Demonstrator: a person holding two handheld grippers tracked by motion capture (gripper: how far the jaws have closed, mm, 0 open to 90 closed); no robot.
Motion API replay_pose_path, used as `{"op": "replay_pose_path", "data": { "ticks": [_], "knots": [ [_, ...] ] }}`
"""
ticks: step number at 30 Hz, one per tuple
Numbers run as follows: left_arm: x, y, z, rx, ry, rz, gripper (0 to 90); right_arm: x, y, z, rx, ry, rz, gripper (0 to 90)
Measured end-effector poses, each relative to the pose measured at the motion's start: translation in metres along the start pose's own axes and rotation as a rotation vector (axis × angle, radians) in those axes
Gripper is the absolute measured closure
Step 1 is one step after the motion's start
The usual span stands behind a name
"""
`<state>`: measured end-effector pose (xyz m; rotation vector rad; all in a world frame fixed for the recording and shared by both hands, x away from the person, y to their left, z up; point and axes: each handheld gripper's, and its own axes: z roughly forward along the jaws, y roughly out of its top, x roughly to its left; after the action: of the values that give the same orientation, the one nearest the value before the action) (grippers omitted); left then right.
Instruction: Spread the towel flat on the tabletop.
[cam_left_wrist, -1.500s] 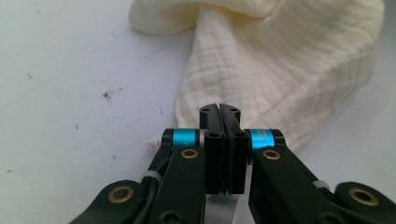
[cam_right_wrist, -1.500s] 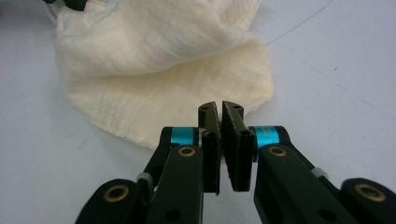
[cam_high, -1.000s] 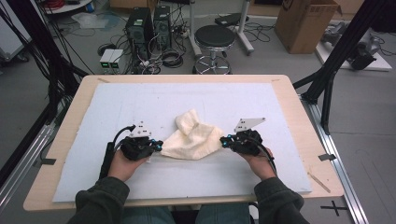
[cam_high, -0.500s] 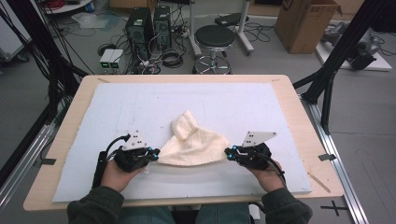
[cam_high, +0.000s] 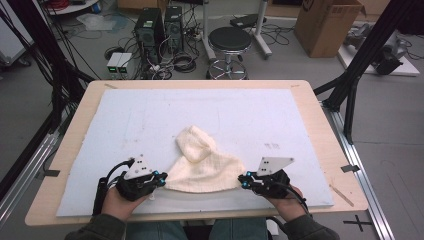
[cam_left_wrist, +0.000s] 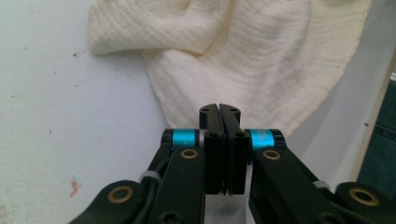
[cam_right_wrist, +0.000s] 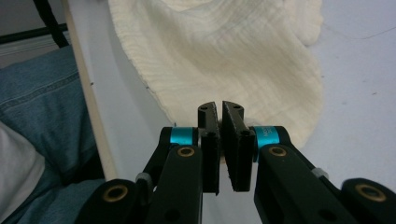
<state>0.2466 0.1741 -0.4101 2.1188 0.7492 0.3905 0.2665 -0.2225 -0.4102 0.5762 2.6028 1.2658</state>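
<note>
A: What's the setting?

B: A wooden table (cam_high: 320, 120) topped with a white foam mat (cam_high: 150, 115). Behind it, on the grey floor, stand a black stool (cam_high: 229, 40), two computer towers (cam_high: 157, 25) amid loose cables, and a cardboard box (cam_high: 327, 25) at the far right.

A: What has changed over the last second?

B: Both hands have drawn back toward the person's edge of the table and moved a little farther apart. The cream cloth (cam_high: 205, 162) has come with them; its near edge is now stretched out straight between the two tools, where it was bunched before.

A: Where does the cloth lie now?

B: At the near middle of the mat, with a folded hump pointing away from the person and the flat hem running left to right close to the mat's front edge.

A: And the jaws?

B: The left gripper (cam_left_wrist: 219, 108) is pressed closed on the cloth's near left corner. The right gripper (cam_right_wrist: 219, 106) is nipped onto the near right corner, with only a sliver of a gap at the tips. The cloth fans out ahead of each pair of jaws.
</note>
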Motion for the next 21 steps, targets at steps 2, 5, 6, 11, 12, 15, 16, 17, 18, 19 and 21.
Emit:
{"op": "replay_pose_path", "data": {
  "ticks": [2, 5, 6, 11, 12, 15, 16, 17, 18, 19, 21],
  "knots": [
    [-0.003, -0.002, -0.002, 0.006, 0.001, -0.001, 87.8, 0.003, -0.001, 0.000, 0.004, 0.004, -0.003, 85.5],
    [-0.007, -0.005, -0.004, 0.009, -0.002, -0.001, 87.9, 0.005, -0.004, -0.002, 0.003, 0.015, 0.001, 85.5],
    [-0.008, -0.006, -0.004, 0.010, -0.006, -0.001, 87.9, 0.007, -0.006, -0.002, 0.005, 0.016, 0.005, 85.4],
    [-0.014, -0.011, -0.003, 0.034, -0.021, 0.008, 87.7, 0.013, -0.011, 0.001, 0.030, 0.035, 0.004, 84.8],
    [-0.014, -0.012, -0.002, 0.033, -0.026, 0.002, 87.5, 0.013, -0.011, 0.002, 0.033, 0.041, 0.004, 84.6],
    [-0.013, -0.014, -0.001, 0.029, -0.047, -0.001, 77.7, 0.012, -0.013, 0.005, 0.038, 0.052, 0.012, 82.9],
    [-0.012, -0.015, -0.002, 0.022, -0.055, -0.005, 73.7, 0.012, -0.013, 0.005, 0.041, 0.056, 0.014, 81.3],
    [-0.010, -0.015, -0.002, 0.014, -0.055, -0.020, 71.1, 0.012, -0.014, 0.006, 0.037, 0.053, 0.015, 79.3],
    [-0.008, -0.015, -0.002, 0.007, -0.055, -0.027, 69.1, 0.011, -0.014, 0.005, 0.035, 0.055, 0.015, 77.3],
    [-0.007, -0.014, -0.003, -0.004, -0.055, -0.037, 67.4, 0.010, -0.014, 0.005, 0.025, 0.059, 0.016, 74.3],
    [-0.004, -0.013, -0.002, -0.018, -0.053, -0.038, 63.1, 0.009, -0.013, 0.003, 0.006, 0.055, 0.026, 70.9]
  ]
}}
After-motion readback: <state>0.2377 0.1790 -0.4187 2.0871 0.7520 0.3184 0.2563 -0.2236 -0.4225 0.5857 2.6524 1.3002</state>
